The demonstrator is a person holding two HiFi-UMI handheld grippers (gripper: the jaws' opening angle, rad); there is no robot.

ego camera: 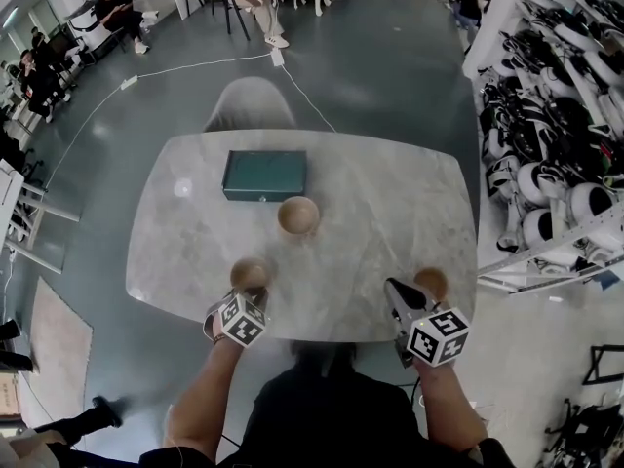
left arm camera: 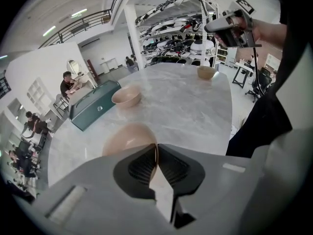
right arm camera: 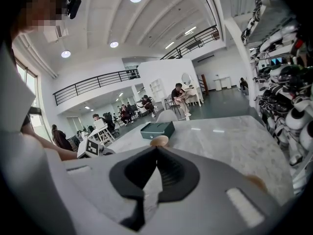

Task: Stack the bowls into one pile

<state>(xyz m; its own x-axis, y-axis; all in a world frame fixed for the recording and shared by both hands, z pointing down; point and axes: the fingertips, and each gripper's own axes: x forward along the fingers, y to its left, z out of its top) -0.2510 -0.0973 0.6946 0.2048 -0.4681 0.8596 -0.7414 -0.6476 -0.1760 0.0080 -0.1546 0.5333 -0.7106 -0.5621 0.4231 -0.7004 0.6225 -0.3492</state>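
Note:
Three tan bowls stand apart on the marble table. The near-left bowl has its near rim pinched between the pads of my left gripper, which is shut on it. A larger middle bowl sits next to the green box. The near-right bowl rests just right of my right gripper, which hovers shut with nothing between its pads. In the right gripper view only an edge of that bowl shows.
A dark green box lies at the table's far side, with a grey chair behind it. Shelves of helmets line the right. People sit at desks far off to the left.

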